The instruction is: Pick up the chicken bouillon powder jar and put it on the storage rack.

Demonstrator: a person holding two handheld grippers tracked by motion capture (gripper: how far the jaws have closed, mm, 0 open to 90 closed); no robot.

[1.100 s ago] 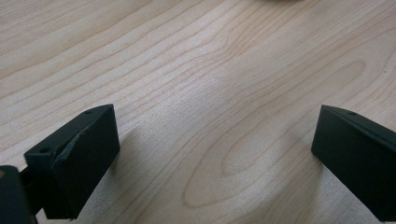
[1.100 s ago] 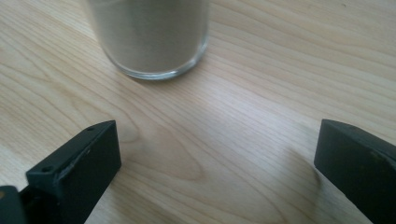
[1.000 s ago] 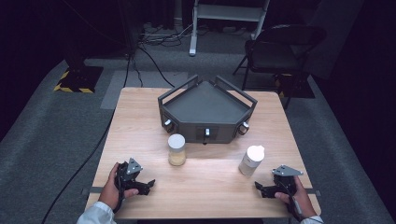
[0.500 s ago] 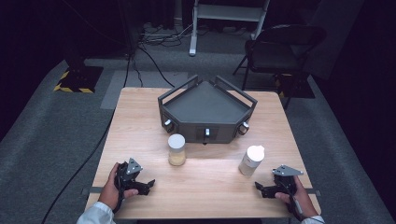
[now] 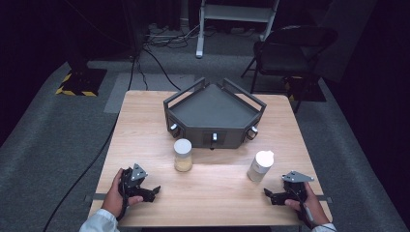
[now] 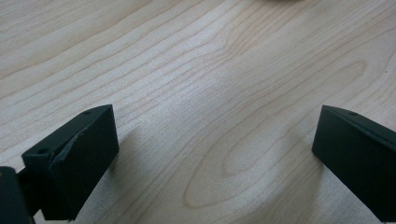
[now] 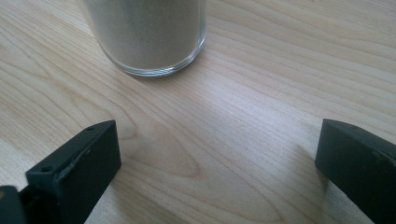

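The right gripper rests on the desk, jaws wide open, and the white jar stands just ahead of them, not between. The left gripper is open too.

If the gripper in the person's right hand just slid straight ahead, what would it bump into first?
Probably the jar of pale powder: it stands just ahead of the open right gripper, a little left of centre, so it might only clip the left jaw.
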